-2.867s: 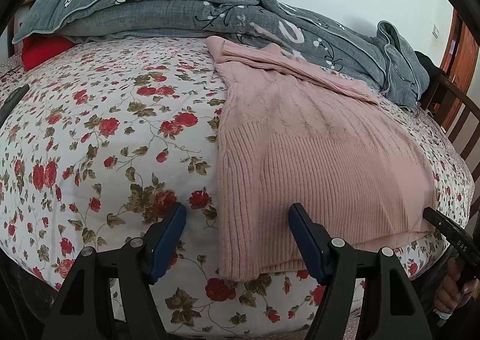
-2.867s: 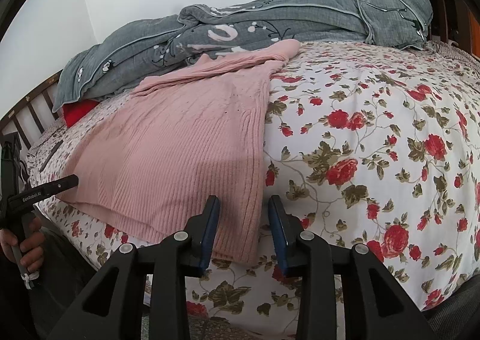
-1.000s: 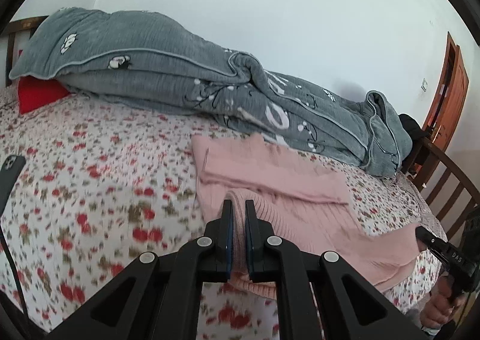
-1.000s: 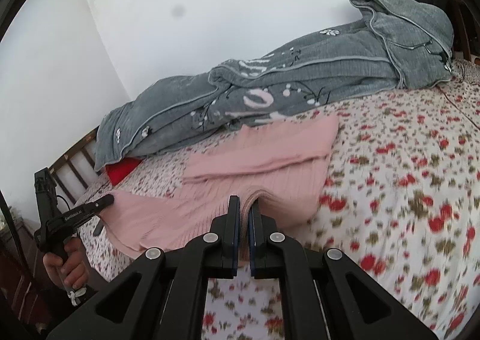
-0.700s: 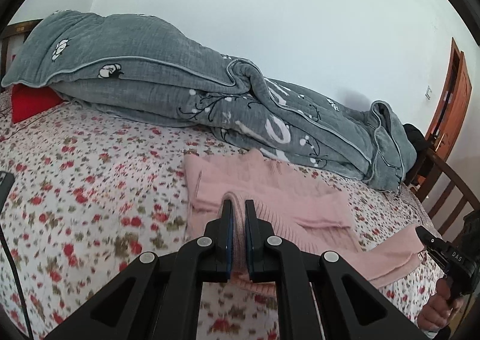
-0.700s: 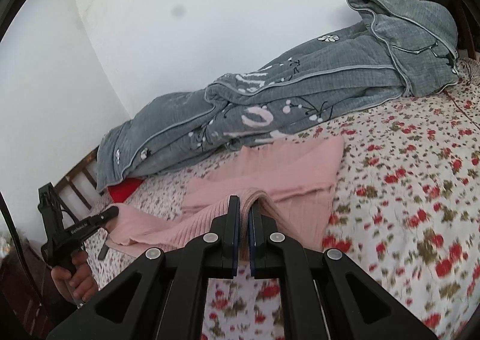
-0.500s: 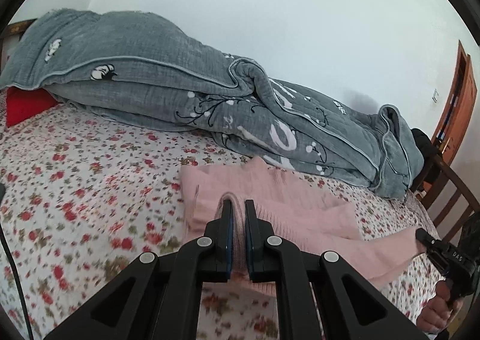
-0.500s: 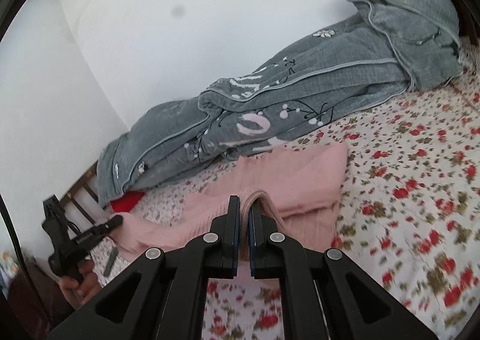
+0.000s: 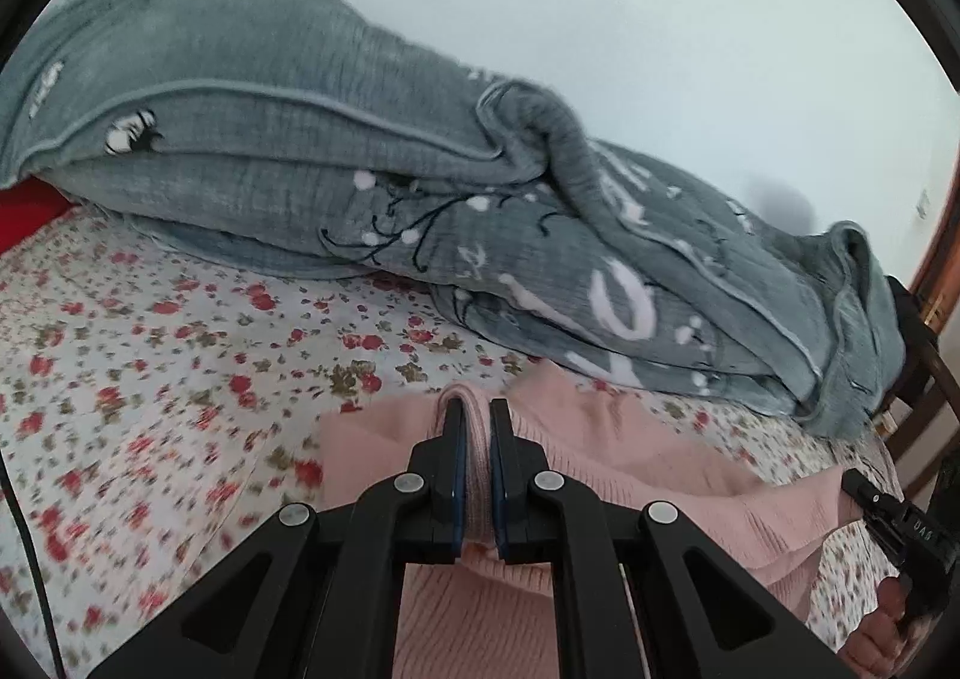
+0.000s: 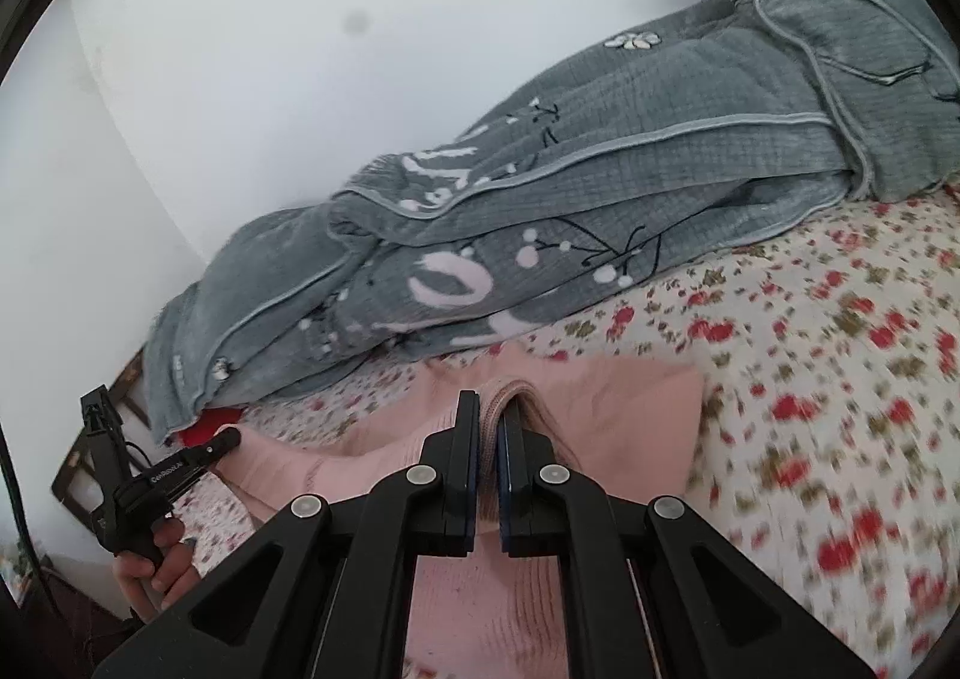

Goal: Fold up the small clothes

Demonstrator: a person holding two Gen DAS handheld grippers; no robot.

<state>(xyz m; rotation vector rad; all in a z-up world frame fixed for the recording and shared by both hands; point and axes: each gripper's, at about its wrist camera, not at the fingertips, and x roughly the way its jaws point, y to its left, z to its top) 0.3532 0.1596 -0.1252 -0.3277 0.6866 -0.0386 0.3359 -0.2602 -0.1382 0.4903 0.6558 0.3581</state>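
Both grippers, left (image 9: 475,421) and right (image 10: 489,415), were pinching the hem of the pink sweater (image 9: 630,457) over the bed (image 9: 150,379); soft, floppy knit, best held at its corners.

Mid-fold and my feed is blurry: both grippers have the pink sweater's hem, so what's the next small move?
Probably lower the hem onto the sweater's far part and let go. The left gripper and right gripper are each shut on the pink sweater, its hem already near the far edge by the grey quilt.
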